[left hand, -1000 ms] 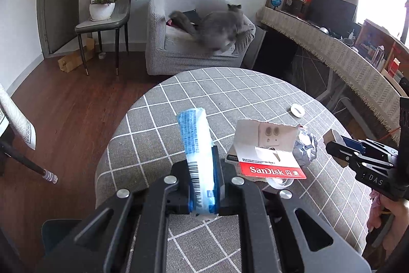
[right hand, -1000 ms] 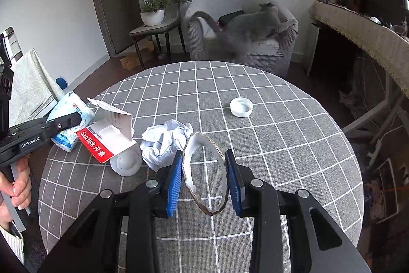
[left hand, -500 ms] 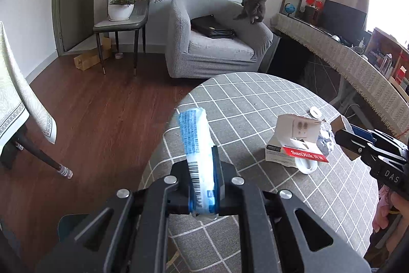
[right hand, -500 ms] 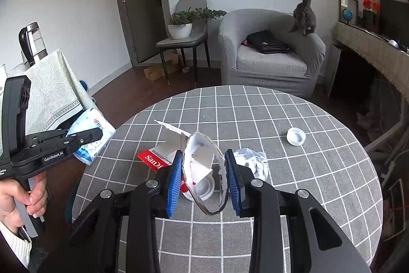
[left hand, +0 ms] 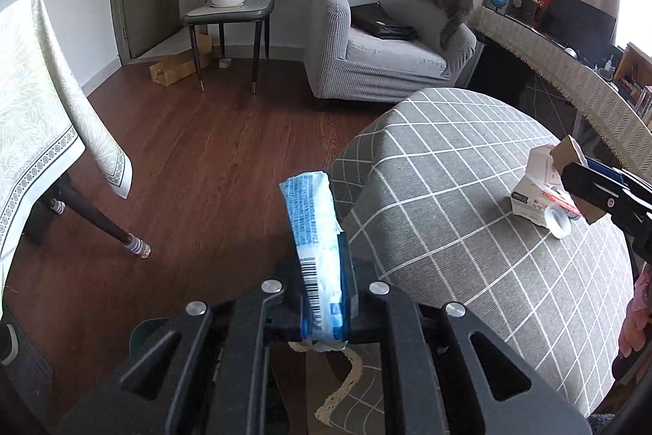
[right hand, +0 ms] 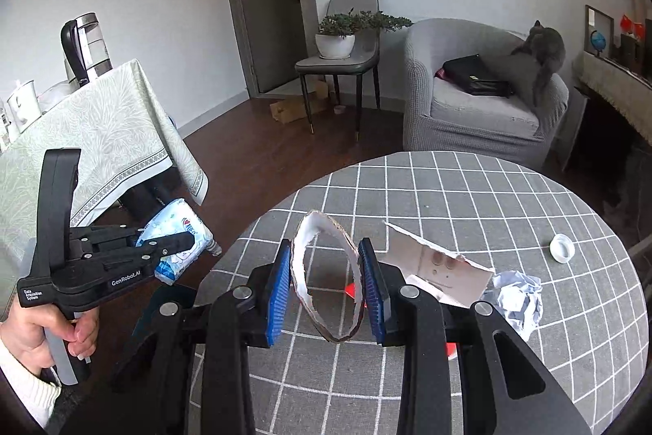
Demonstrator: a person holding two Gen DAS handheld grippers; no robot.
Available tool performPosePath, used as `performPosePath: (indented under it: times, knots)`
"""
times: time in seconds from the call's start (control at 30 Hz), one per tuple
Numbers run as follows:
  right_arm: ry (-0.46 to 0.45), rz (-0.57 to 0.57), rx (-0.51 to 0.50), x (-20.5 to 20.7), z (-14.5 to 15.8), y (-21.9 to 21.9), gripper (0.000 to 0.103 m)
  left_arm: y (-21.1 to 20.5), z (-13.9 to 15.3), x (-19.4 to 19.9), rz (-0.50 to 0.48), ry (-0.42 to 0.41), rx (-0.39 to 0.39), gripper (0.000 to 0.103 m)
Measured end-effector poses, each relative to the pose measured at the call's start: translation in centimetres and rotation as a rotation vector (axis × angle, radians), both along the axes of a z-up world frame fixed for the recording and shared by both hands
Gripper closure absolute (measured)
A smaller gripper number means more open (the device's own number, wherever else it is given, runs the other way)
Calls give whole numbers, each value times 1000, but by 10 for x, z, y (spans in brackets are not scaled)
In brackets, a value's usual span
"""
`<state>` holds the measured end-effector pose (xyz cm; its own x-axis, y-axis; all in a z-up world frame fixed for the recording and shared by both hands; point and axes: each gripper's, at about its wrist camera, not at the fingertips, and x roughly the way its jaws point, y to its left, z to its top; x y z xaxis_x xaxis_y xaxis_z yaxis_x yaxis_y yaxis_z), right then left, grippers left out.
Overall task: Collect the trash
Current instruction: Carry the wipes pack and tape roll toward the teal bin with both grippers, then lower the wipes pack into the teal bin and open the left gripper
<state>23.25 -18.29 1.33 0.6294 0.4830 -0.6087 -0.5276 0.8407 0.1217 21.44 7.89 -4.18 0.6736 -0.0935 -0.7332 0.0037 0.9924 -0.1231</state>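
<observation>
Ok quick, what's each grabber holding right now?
Left gripper: shut on the blue-and-white plastic tissue pack.
Right gripper: shut on the squashed brown-and-white cardboard ring.

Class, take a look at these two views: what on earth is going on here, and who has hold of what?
A person is clearing rubbish off a round table with a checked cloth, a handheld gripper in each hand. The left gripper is shut on a blue and white wrapper, held out over the wooden floor beside the table. The right gripper clamps a torn cardboard ring above the table. A torn box, crumpled paper and a white cap remain on the cloth.
</observation>
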Motion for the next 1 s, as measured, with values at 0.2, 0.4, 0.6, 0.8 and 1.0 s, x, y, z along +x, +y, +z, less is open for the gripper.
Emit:
performPosePath:
  times: [0.2,0.4,0.6,0.8,1.0]
  knots:
    - [7,72,12,-2,-2,43,70,25,-16,-6,17,42,17,91]
    - [30,143,18,-5,-7,81,70,51,-34,-15,26,96,46,91]
    - [100,205,41,-4,-20,117,70,76,-56,-25,44,174,27,91]
    - [121,243,9,-8,-31,152,70,100,-85,-35,56,280,9,91]
    - [141,266,-5,-9,-42,174,70,107,-116,-49,26,368,38,91]
